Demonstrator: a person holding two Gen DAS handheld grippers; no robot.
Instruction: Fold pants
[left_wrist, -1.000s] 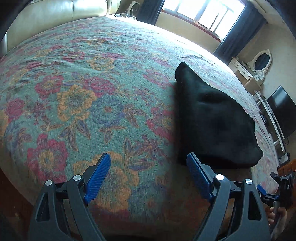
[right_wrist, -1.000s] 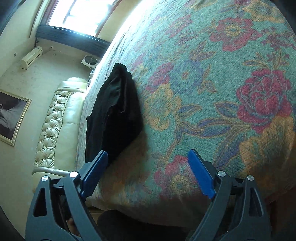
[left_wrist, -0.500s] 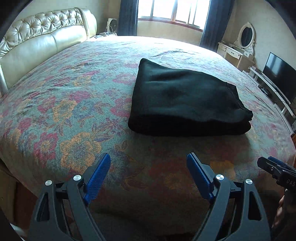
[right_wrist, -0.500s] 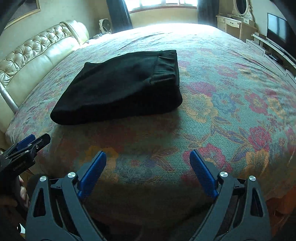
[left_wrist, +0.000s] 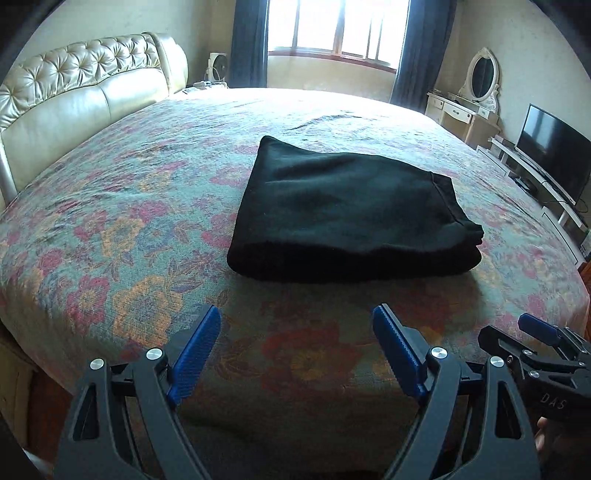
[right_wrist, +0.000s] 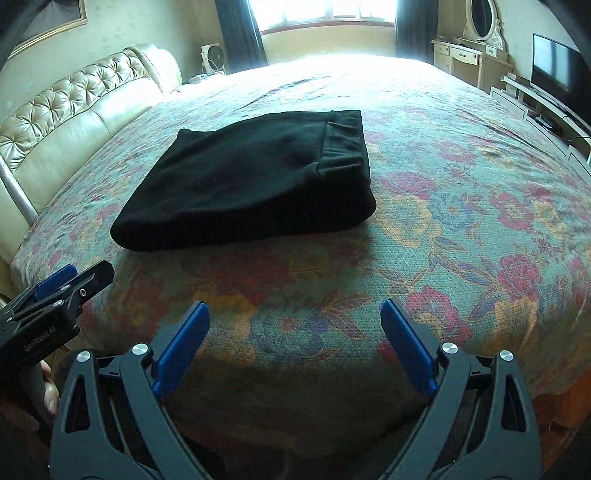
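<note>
Black pants (left_wrist: 343, 210), folded into a thick, roughly rectangular pad, lying flat on the bed (left_wrist: 122, 236) near its front edge. Soft, matte, fleece-like cloth; rounded fold along the near side, stacked layers showing at the right end, ribbed waistband (right_wrist: 341, 142) on top toward the far right corner. Under them a woven bedspread, nubby in texture, teal with red, orange and blue flowers. Beyond, a tufted cream headboard (left_wrist: 74, 99), glossy like leather. Left gripper (left_wrist: 295, 350) spread wide, nothing between its ridged blue pads (left_wrist: 195, 354), held short of the pants over the bed's edge. Right gripper (right_wrist: 295, 347) likewise spread and empty, apart from the cloth.
</note>
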